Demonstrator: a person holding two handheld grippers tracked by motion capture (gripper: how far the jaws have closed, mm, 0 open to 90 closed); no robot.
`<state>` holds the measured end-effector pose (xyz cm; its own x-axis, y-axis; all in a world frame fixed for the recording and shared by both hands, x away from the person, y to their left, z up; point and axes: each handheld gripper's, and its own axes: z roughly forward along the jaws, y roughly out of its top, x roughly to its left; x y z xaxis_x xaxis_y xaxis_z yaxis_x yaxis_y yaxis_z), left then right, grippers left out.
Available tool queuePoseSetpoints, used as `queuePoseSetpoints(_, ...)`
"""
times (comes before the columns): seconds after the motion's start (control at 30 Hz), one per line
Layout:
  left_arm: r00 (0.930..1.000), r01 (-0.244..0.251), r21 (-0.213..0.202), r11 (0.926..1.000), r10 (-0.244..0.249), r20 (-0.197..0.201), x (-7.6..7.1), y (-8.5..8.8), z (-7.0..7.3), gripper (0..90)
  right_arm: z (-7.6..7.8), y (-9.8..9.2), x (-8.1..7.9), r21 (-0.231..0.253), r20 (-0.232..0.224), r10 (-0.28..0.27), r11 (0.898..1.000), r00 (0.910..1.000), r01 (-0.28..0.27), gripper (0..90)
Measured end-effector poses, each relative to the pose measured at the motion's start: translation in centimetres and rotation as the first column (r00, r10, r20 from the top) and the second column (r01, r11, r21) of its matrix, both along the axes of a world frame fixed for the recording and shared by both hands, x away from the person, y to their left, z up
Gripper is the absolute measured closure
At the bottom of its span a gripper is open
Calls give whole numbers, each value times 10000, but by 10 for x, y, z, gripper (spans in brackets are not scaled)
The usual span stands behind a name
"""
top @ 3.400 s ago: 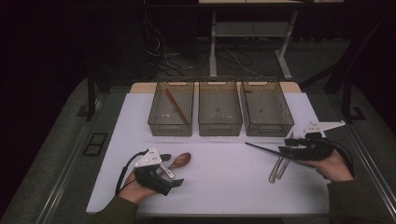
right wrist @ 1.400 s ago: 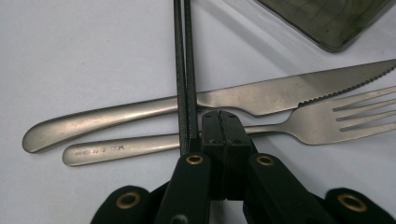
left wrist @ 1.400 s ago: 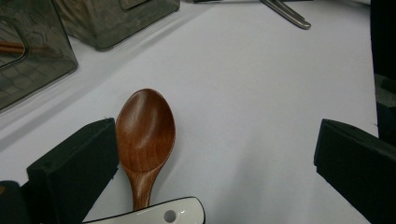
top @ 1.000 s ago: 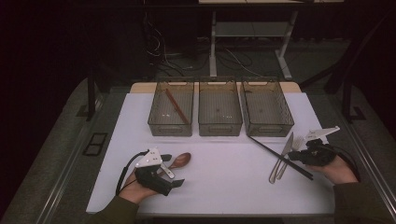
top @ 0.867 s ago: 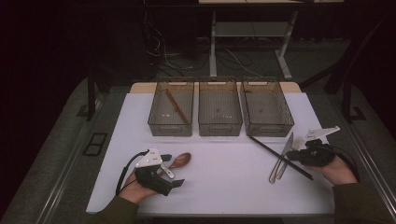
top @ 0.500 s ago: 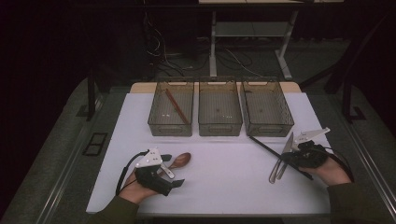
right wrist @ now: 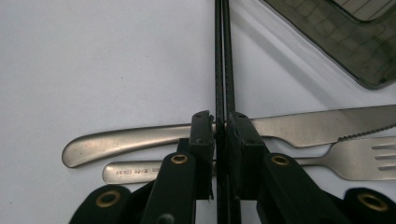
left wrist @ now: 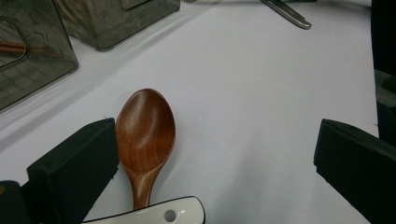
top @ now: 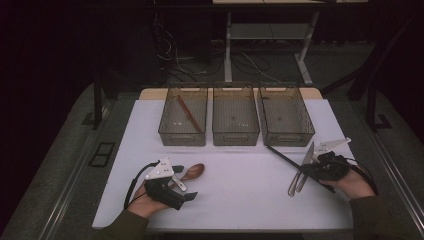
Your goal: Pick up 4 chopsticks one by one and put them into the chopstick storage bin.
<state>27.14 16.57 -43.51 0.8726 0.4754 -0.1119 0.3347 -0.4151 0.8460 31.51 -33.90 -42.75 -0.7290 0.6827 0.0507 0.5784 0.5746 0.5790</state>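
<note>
Chopsticks (right wrist: 222, 56), a thin black pair, are pinched in the right gripper (right wrist: 221, 122), crossing a knife (right wrist: 299, 127) and fork (right wrist: 355, 161) near the right bin (top: 286, 116). Light, stiff, probably slippery; a mid-shaft grip seems safest. The left gripper (left wrist: 215, 154) gapes wide around a wooden spoon (left wrist: 144, 135), gripping nothing.

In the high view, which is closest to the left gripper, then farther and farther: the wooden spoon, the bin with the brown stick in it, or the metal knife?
1. Brown wooden spoon: right beside the left gripper, at its jaws.
2. Clear grey plastic bin with the brown stick: farther back, leftmost of three.
3. Silver metal knife: farthest, across the table by the right gripper.
</note>
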Motion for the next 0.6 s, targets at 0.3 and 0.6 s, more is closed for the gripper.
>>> queuePoseSetpoints(0.3, 10000, -15, -19, 10000, 15, -12, 0, 0, 0, 0, -2, 3, 0, -217, -57, 206, 9995, 9998, -207, 802)
queuePoseSetpoints(0.6, 10000, -14, -13, 10000, 14, -2, 0, 0, 0, 0, -7, 6, 0, -468, -86, 455, 9978, 9989, -459, 813)
